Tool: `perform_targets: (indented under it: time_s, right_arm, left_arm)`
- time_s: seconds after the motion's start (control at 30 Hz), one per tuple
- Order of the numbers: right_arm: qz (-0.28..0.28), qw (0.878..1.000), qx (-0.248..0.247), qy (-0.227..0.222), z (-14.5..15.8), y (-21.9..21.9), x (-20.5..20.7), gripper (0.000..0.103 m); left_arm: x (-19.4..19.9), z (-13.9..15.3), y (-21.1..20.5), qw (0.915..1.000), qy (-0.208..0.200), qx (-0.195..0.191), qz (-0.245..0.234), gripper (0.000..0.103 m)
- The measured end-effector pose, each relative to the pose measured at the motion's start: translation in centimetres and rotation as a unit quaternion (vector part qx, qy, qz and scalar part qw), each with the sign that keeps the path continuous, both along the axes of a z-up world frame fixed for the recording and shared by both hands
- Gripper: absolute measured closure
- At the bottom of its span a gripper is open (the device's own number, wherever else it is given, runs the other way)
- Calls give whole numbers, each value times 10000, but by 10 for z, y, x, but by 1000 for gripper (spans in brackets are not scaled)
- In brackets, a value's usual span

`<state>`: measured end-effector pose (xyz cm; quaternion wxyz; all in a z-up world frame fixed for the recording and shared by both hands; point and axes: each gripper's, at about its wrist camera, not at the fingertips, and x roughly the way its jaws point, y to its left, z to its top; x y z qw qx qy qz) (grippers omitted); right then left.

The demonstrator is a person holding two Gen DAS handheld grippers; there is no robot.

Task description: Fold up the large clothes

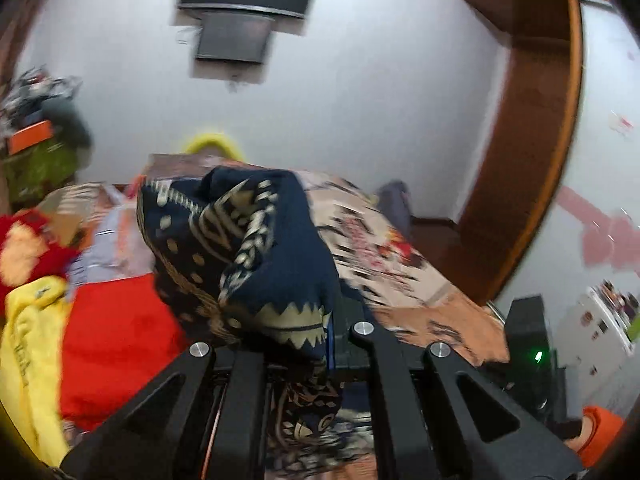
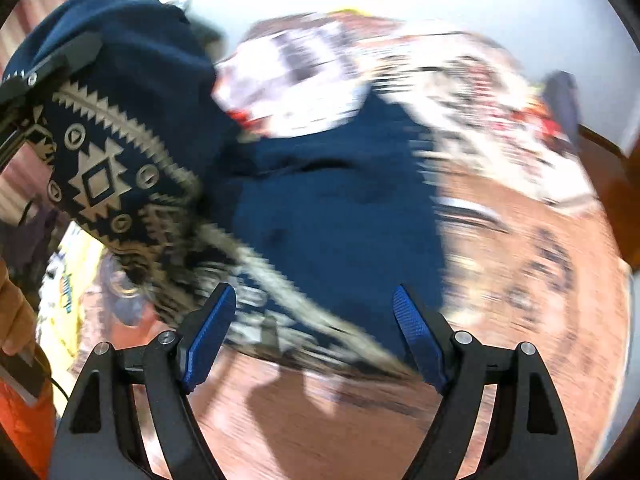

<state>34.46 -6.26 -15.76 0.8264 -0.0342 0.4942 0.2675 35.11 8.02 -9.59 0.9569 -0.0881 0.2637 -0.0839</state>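
Note:
A large navy garment with a cream geometric pattern [image 1: 248,248] is bunched up over my left gripper [image 1: 316,344], which is shut on a fold of it; the fingertips are hidden under the cloth. In the right wrist view the same garment [image 2: 332,216] lies spread on the bed, and its left part is lifted by the left gripper [image 2: 52,64] at the upper left. My right gripper [image 2: 316,320] hovers over the garment's near patterned edge. Its blue pads [image 2: 208,340] stand wide apart with nothing pressed between them. Both views are motion-blurred.
The bed has an orange and beige patterned cover [image 1: 400,264]. A red cloth [image 1: 116,344] and a yellow cloth [image 1: 28,340] lie to the left. A wooden frame [image 1: 532,160] and a black box with a green light [image 1: 532,344] stand to the right. A sleeve and hand [image 2: 16,320] show at the left edge.

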Motion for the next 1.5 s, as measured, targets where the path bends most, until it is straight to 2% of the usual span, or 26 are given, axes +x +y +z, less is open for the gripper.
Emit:
perform_targets:
  time_s: [0.1,0.2,0.3,0.37,0.43,0.5,0.57,0.67,0.77,0.87,1.0,1.1,1.2,1.33,1.5]
  right_arm:
    - [-521,9982,-231,-172,6,-50,0,25]
    - [-919,9952,-287,-155,9,-87,0,25]
    - [-1149,9933,-110,-72,9,-112,-5,25]
    - [-1201,9927,-84,-77,8,-120,-10,25]
    - [-1207,9926,-106,-76,7,-123,-13,25]
    - [-1183,9929,-90,-74,8,-126,-17,25]
    - [-1162,9931,-72,-106,12,-133,-20,25]
    - [-1126,9934,22,-196,22,-129,-21,25]
    - [-1029,9940,314,-203,32,-122,-21,25]
    - [-849,9946,558,-207,42,-107,-18,25]
    - [-484,9960,650,-375,53,-72,-8,25]
    - [-271,9959,748,-423,57,-49,-1,24]
    - [-39,9954,882,-368,56,-26,11,24]
    - [110,9961,852,-213,38,-6,25,23]
    - [-184,9975,635,235,-2,-16,40,23]
  left_arm:
    - [13,-11,-46,9984,240,206,-468,99]
    - [23,-37,-79,9934,715,326,-839,99]
    - [32,-70,-94,9824,1412,215,-1204,99]
    - [36,-91,-97,9739,1855,104,-1306,91]
    - [35,-98,-95,9695,2052,-20,-1339,85]
    - [29,-91,-93,9679,2060,-71,-1438,72]
    - [21,-79,-94,9677,1992,-75,-1545,48]
    - [2,-53,-95,9761,1603,175,-1457,36]
    - [-11,-34,-81,9835,1300,584,-1111,33]
    - [-15,-27,-54,9872,1152,881,-659,31]
    - [-16,-36,-16,9871,1153,1082,-260,30]
    - [-6,-50,5,9840,1351,1158,40,25]
    - [3,-74,22,9813,1587,1069,209,25]
    - [7,-95,32,9817,1806,595,96,24]
    - [17,-108,12,9822,1746,646,-237,23]
